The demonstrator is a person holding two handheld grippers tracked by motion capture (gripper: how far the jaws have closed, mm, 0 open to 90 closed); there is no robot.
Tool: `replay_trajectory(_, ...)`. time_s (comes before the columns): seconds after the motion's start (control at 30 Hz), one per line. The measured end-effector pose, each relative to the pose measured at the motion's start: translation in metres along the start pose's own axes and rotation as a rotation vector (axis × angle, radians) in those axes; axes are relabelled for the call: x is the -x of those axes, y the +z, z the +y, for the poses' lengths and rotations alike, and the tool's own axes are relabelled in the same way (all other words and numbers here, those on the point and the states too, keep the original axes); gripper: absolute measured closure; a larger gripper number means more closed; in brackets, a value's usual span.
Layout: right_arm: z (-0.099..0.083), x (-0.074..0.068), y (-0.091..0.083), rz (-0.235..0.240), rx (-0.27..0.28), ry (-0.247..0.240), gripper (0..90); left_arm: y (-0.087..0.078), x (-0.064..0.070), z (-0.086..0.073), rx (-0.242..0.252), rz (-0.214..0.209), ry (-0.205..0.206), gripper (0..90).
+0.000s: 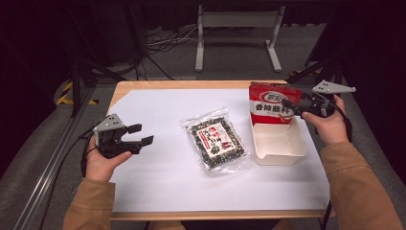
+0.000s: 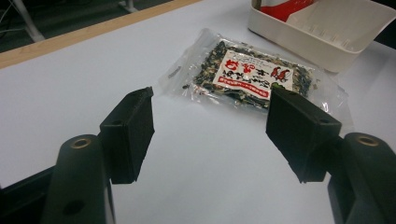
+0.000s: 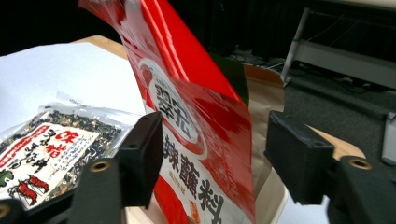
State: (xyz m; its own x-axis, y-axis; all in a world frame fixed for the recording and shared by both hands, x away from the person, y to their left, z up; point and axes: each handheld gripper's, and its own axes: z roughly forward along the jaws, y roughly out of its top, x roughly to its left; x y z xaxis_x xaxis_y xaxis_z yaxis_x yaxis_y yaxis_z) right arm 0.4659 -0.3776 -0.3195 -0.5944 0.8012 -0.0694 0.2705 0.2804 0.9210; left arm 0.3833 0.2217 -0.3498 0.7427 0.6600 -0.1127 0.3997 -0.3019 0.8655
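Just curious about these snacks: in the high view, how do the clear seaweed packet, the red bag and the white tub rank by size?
1. Clear seaweed packet, lying flat.
2. White tub, close behind; hard to separate them.
3. Red bag, though its bottom sits hidden inside the tub.

Lab: dark curtains (image 1: 364, 43), floor cables (image 1: 163, 40), taped floor.

Left gripper (image 1: 141, 134) held low near left edge of bench, hand (image 1: 103, 160) cupped under it, fingers (image 2: 128, 133) spread wide, pointing toward bench middle. Right gripper (image 1: 290, 106) raised near far right corner, hand (image 1: 329, 125) gripping from behind, fingers (image 3: 142, 156) parted, pointing left. Both forearms in tan sleeves enter from near edge.
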Motion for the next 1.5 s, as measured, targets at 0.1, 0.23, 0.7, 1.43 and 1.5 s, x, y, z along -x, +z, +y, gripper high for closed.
replay_trajectory(0.1,0.003,-0.005,-0.007,-0.010,0.030,0.008,28.7,0.003,0.000,0.002,-0.006,-0.001,0.009,31.7)
replay_trajectory(0.23,0.004,-0.010,-0.019,-0.050,0.019,-0.031,26.4,0.008,0.000,0.004,-0.023,0.000,0.007,27.9)
replay_trajectory(0.7,0.002,-0.042,-0.061,-0.072,-0.034,-0.108,30.4,0.023,0.006,0.009,-0.038,-0.013,0.024,31.4)
replay_trajectory(1.43,-0.017,-0.122,-0.056,0.137,-0.023,-0.148,33.5,0.044,0.006,0.008,-0.050,-0.015,-0.011,30.1)
replay_trajectory(1.5,-0.017,-0.124,-0.055,0.144,-0.016,-0.145,33.6,0.048,0.005,0.008,-0.050,-0.027,-0.029,30.2)
